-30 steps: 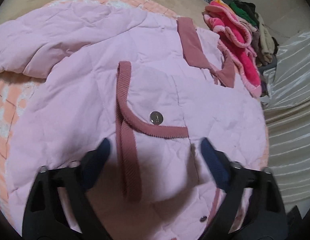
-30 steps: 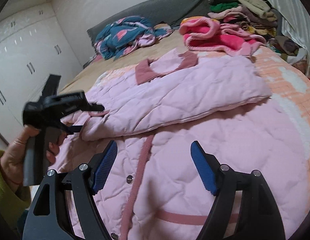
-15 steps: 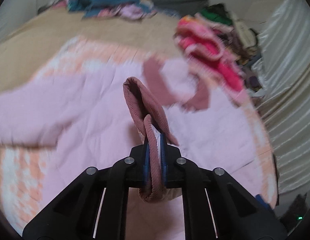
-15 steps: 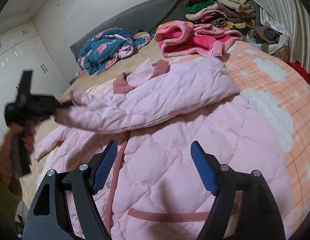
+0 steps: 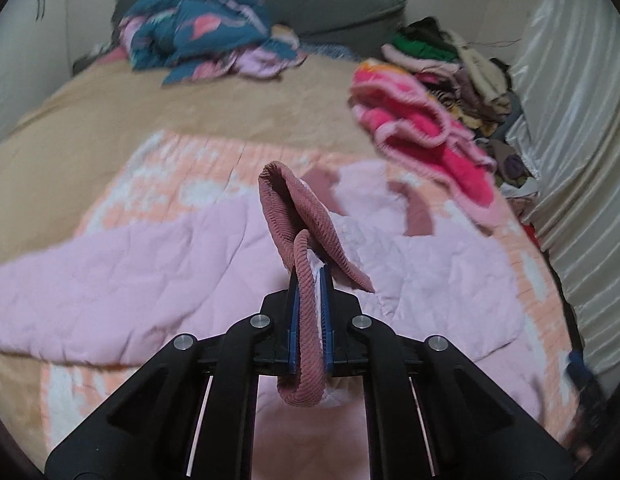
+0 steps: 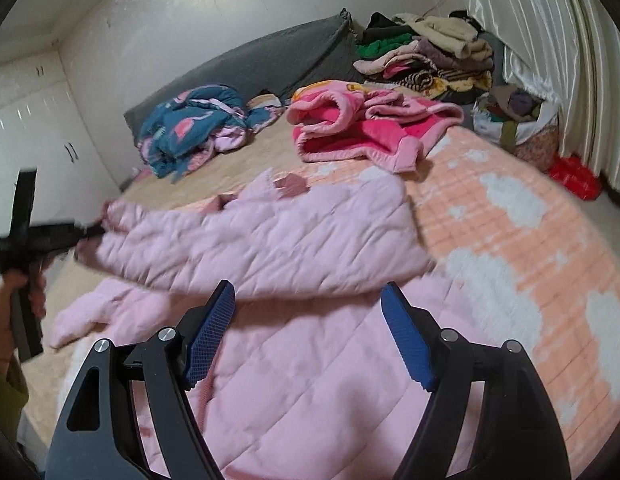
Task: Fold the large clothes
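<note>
Left gripper [image 5: 308, 316] now clamps cuff [image 5: 305, 236], sleeve [image 6: 261, 240] lifted left | right gripper [image 6: 305, 336] wide open, empty | we judge fold underway

Motion blur smears the pale pink quilted jacket [image 6: 269, 240]; the lower frame edge cuts off its hem, and the blue-padded fingers [image 5: 294, 320] hide part of its dusty-rose corduroy trim [image 5: 305, 240].

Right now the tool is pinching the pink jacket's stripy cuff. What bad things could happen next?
The left tool is shut on only the ribbed cuff, so the heavy pink jacket might slip free as the sleeve is pulled across.

The right tool is open above the jacket's body and pins nothing, so the whole jacket may slide along instead of folding.

The sleeve looks bunched, so the fold could end up crooked.
</note>
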The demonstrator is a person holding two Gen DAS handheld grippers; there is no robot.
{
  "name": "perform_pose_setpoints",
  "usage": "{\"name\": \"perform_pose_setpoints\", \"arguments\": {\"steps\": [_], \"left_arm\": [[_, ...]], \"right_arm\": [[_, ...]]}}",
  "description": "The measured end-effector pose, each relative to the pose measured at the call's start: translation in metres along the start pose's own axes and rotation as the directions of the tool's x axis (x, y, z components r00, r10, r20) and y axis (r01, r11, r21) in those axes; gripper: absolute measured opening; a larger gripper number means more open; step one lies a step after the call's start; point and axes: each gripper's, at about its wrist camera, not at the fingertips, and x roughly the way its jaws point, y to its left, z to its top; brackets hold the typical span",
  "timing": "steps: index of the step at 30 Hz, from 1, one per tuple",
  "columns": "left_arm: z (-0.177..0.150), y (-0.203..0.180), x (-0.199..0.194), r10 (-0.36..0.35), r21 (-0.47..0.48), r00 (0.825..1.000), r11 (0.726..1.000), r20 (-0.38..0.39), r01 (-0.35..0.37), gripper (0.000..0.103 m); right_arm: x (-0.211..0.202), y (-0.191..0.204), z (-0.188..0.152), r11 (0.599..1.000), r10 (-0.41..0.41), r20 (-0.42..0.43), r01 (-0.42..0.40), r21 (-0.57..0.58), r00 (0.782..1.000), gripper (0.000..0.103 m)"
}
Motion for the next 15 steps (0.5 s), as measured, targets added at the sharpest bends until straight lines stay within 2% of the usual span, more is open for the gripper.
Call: {"name": "perform_pose_setpoints", "arguments": {"steps": [9,15], "left_arm": [[-0.045,0.041,0.052,0.039,-0.033,0.992,0.999,-0.120,-0.043,0.003],[-0.056,0.045,0.060,0.048,-0.006,0.990,0.999,-0.135,-0.049,0.004]], "right_arm": [[0.083,0.004,0.018,0.997,-0.047,-0.137,0.038,-0.065,0.989,0.075],[0.135,-0.005,0.012,0.993,-0.102,-0.235,0.087,-0.074,0.967,0.075]]}}
